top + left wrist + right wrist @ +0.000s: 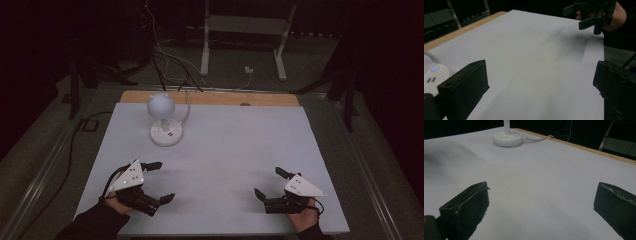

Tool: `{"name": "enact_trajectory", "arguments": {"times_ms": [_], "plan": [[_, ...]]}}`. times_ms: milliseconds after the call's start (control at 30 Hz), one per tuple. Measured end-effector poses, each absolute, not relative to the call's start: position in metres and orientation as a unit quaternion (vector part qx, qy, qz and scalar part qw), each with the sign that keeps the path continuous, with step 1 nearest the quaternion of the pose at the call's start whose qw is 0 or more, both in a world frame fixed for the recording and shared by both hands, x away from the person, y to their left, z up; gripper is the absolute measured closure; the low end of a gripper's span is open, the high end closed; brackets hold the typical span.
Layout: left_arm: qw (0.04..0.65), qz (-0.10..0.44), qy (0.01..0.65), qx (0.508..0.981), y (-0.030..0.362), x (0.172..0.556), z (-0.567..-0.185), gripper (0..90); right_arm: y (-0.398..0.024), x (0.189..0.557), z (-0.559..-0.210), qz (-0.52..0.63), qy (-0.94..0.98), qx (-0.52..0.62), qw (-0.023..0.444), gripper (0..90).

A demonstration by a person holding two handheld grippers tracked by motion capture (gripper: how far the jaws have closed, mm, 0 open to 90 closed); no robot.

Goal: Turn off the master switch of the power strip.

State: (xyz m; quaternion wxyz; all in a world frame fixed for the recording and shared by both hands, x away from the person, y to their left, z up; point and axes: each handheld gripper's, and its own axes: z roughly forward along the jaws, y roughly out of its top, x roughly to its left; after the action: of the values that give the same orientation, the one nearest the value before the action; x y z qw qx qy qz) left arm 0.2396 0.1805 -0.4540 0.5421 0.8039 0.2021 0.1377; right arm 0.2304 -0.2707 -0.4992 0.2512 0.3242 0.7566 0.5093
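Two grippers, both idle: left gripper (159,181) near the lamp (165,120), jaws spread wide, nothing between them; right gripper (268,183) well apart from the lamp, across the white table (235,140), jaws likewise agape and empty. Lamp upright toward the far edge, round head over a disc base (507,139), a small blue light glowing on it, cord (537,138) trailing off behind. Nothing touched yet by the look of it; reach, contact and whatever handling follows all left to do.
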Motion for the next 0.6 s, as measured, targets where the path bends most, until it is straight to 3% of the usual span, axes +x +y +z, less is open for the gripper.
{"name": "enact_trajectory", "arguments": {"times_ms": [600], "plan": [[0.523, 0.172, 0.224, 0.804, 0.157, 0.274, -0.444, 0.3, -0.271, 0.230, -0.498, 0.516, 0.753, 0.326, 0.244, 0.0]]}}
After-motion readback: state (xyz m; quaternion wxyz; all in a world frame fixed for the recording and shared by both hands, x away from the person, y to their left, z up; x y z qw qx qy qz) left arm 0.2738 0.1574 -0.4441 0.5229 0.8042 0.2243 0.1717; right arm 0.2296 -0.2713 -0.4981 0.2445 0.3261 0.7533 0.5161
